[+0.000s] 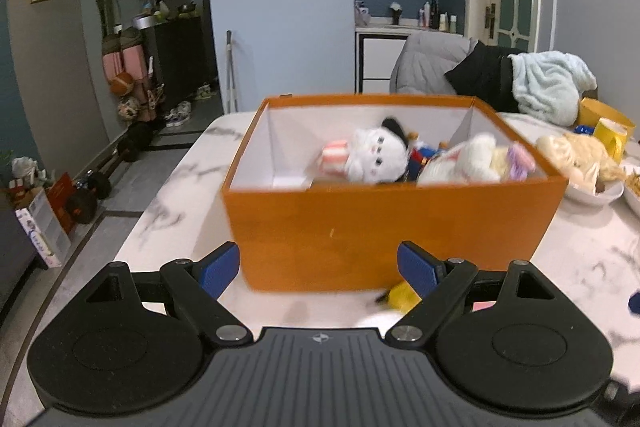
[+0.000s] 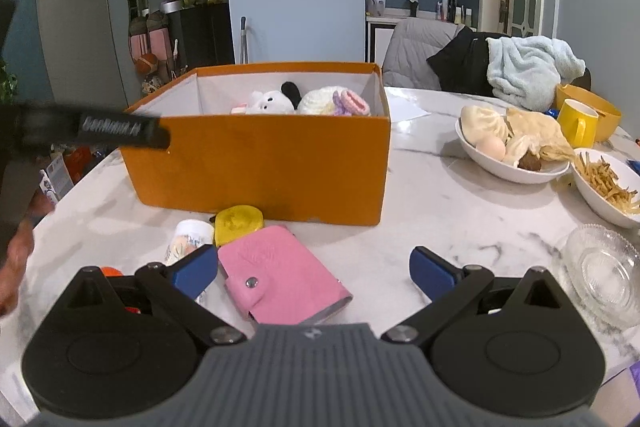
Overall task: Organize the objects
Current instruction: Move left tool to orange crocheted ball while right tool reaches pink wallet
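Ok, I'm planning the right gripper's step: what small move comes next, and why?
Probably ease the right gripper forward and slightly left over the pink wallet. Its jaws stand open and empty, the wallet lies just ahead on the marble table, outside the orange box.

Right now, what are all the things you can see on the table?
box: one, orange, table middle
plush toys: several, mostly white, inside box
wallet: one, pink, before box
pouch: one, yellow, touching box front
small bottle: one, white, left of wallet
food bowls: two, white, right side
mug: one, yellow, far right
glass dish: one, clear, right front
left tongs: open, empty
right tongs: open, over wallet
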The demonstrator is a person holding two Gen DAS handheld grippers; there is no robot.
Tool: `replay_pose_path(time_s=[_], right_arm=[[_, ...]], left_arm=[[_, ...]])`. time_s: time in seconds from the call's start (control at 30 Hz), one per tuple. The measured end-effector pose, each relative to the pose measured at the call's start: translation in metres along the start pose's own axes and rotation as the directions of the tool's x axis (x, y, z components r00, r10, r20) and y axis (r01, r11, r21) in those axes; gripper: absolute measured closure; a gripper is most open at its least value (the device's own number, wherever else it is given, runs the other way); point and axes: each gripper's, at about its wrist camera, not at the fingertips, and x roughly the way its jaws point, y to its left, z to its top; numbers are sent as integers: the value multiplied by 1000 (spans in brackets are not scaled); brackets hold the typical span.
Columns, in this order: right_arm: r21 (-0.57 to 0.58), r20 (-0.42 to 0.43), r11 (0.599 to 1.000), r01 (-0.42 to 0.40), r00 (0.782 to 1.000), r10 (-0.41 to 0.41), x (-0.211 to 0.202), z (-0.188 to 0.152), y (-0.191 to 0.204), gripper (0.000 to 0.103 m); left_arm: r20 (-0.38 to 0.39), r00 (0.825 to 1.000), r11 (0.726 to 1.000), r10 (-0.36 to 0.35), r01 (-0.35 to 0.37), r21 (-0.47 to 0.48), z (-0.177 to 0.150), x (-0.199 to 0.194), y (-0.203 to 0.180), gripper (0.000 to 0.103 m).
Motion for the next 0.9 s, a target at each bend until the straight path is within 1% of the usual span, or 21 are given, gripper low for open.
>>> replay_pose_path(time_s=[0.13,0.2,0.33,0.53,0.67,0.9], right_arm=[[6,-13,1000,-4,1000,4,6,-4,1,1],[4,-22,1000,-4,1000,4,9,-5,2,1],[0,-36,1000,-9,999,9,13,-7,4,1],[-4,-51,1000,-9,999,9,18,-10,4,1],[-1,-61,1000,-11,998,11,20,-11,5,1],[-10,-72,1000,-17,997,16,24,-13,8,1]], left_arm=[[-22,1000,1000,-1,0,-23,-22,-3,6,1],[-39,999,1000,-2,1,-24,-32,-3,7,1],[-45,999,1000,4,-5,-18,-47,-7,8,1],[-42,999,1000,12,-12,-2,-59,-12,7,1],[-46,999,1000,13,-14,-12,-63,-13,11,1],[-29,999,999,42,-43,-27,-71,-21,22,1]])
